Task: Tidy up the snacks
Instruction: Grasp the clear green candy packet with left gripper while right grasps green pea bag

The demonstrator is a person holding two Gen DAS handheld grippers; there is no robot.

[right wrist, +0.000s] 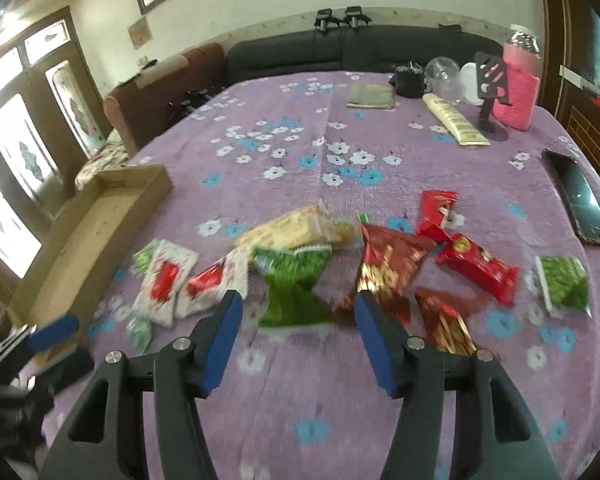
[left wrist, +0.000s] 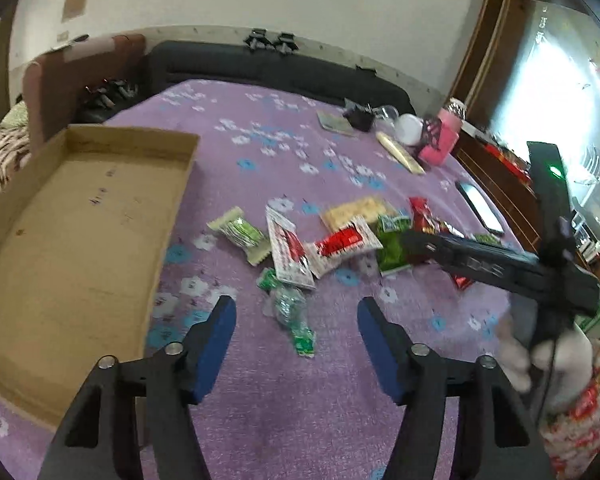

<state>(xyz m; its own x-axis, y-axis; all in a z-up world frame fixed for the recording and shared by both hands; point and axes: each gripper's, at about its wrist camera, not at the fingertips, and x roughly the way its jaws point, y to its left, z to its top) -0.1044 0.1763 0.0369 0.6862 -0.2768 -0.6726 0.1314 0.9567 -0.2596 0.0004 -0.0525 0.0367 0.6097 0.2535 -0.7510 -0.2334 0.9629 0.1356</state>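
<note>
1. The step in hand looks like the very start of sorting: the snacks lie loose in a heap on the counter [right wrist: 380, 420], and the box [left wrist: 80, 216] holds nothing that I can see.
2. The left tool [left wrist: 296, 312] is spread and holds nothing. It hangs over a small crinkled green packet [left wrist: 290, 308] at the near edge of the heap, with the box just to its left.
3. The right tool [right wrist: 298, 306] is also spread and bare. It points at a green bag [right wrist: 296, 284], with a red-gold bag [right wrist: 388, 260] just to the right of it.
4. The next move, as I judge it, calls for one tool to drop over a single packet, close on it, and carry it left to the box. The green bag suits the right tool; the small green packet suits the left.
5. The wrappers are thin, glossy film, creased and puffy, so they should crumple under a grip and may slide on one another.
6. Two flat white-and-red sachets [right wrist: 168, 280] lie at the left of the heap, a pale yellow pack [right wrist: 296, 228] at its far side, and a red bar [right wrist: 476, 268] and a green pack [right wrist: 564, 284] to the right.
7. The box is a shallow, open cardboard tray with low walls. The counter wears a soft purple cloth with printed flowers.
8. A dark phone [right wrist: 580, 200] lies far right, apart from the snacks.
</note>
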